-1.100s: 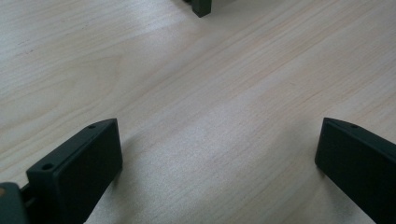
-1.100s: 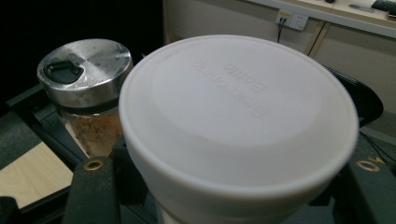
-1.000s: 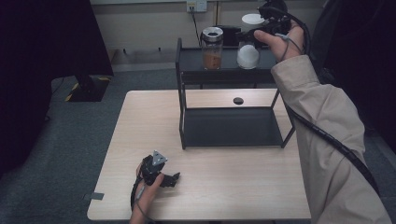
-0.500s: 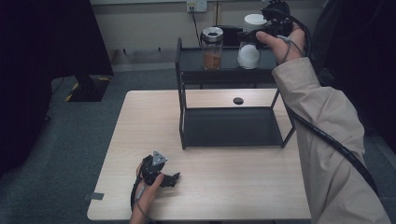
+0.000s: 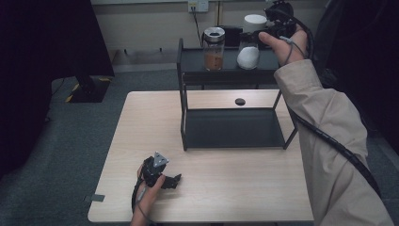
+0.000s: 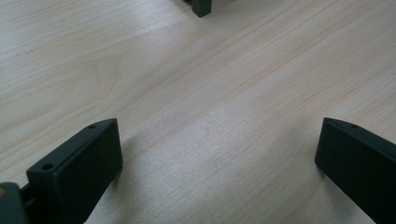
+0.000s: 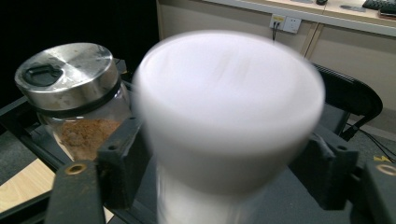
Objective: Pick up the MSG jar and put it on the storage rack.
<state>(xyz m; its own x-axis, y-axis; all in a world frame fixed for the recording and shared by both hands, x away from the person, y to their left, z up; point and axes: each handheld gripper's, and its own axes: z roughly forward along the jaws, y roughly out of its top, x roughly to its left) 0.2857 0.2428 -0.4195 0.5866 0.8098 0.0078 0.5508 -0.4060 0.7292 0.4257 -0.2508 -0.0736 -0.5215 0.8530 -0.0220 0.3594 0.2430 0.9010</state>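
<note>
On the top of the black shelf (image 5: 226, 66) stands a jar with a white lid (image 5: 254, 22) and white contents. My right gripper (image 5: 248, 36) reaches it from the right. Its jaws have just been opening and flank the jar's body below the blurred lid (image 7: 229, 102), with small gaps on both sides. Beside it is a glass jar of brown powder (image 5: 214, 47) with a metal lid (image 7: 65, 77). My left gripper (image 5: 176, 180) rests on the wooden table (image 5: 141, 122) near the front left, open, with bare wood between its jaws (image 6: 219, 154).
The shelf's lower tier (image 5: 233, 128) sits on the table's far half. A small black disc (image 5: 240, 101) lies on the table behind it. A black chair (image 7: 350, 100) and a wall socket (image 5: 197, 5) are beyond the shelf.
The right hand has shifted very slightly at the shelf top beside the white-lidded jar. The left gripper has stayed where it was.
</note>
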